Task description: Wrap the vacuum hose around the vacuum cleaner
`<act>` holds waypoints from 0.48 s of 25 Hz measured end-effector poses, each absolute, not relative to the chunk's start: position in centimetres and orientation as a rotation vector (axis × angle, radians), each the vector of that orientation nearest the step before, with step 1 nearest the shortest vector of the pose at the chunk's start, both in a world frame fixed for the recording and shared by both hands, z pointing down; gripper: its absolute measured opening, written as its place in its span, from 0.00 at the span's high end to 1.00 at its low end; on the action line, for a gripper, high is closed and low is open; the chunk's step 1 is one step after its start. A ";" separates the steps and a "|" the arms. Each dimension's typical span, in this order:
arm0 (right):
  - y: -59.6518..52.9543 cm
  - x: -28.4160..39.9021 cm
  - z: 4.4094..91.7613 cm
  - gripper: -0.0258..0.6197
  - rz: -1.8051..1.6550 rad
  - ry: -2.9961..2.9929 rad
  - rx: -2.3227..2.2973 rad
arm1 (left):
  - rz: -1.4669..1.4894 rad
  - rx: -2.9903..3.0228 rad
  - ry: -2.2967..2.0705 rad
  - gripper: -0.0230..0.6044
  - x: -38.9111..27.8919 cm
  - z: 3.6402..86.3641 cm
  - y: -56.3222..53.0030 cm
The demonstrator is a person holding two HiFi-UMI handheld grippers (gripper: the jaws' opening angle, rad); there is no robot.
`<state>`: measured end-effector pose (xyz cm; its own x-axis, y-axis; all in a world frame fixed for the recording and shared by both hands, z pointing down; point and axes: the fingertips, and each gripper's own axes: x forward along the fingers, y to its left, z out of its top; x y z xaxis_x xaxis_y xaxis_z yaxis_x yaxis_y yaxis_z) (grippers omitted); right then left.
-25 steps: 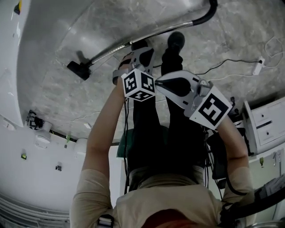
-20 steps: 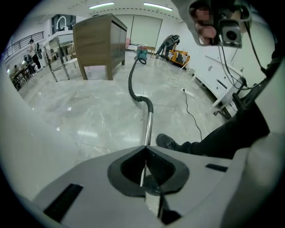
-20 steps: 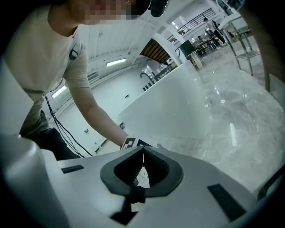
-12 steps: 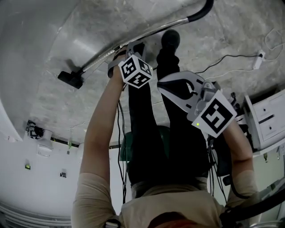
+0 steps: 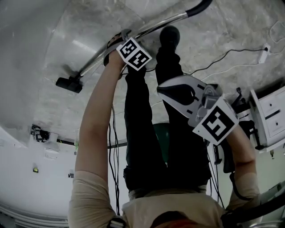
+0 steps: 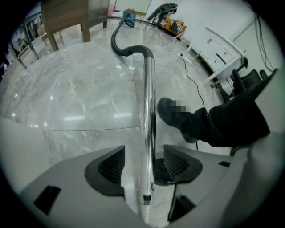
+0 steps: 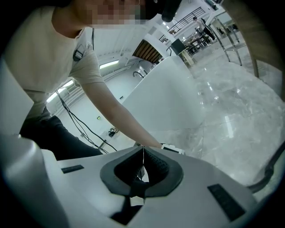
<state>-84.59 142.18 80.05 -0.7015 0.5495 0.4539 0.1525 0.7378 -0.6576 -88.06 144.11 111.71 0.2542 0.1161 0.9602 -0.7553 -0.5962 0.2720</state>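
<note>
Chrome wand (image 6: 148,111) now stands between the parted jaws of your left gripper (image 6: 144,162), which have just been opening as it dropped from over your legs. Your right gripper (image 7: 142,167) stays closed and empty. The black hose (image 6: 122,46) curves off the wand's far end. Your shoe (image 6: 171,113) crowds the wand's right, and bare marble floor (image 6: 80,98) lies open on its left.

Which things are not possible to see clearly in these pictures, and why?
Hose: head view, cut off by the top edge.
Vacuum cleaner: left gripper view, tiny and far away, probably the teal shape at the hose's end; absent from the head view.
Power strip: head view, too small to tell what is plugged in.
</note>
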 end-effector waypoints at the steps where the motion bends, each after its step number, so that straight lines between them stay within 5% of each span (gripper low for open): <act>1: 141.9 -84.3 80.5 0.96 0.779 -2.281 -0.508 | 1.470 1.771 -0.568 0.55 -87.8 112.6 144.1; 12: 141.6 -80.9 82.8 0.96 0.836 -2.211 -0.383 | 1.655 1.770 -0.316 0.55 -86.0 120.2 147.2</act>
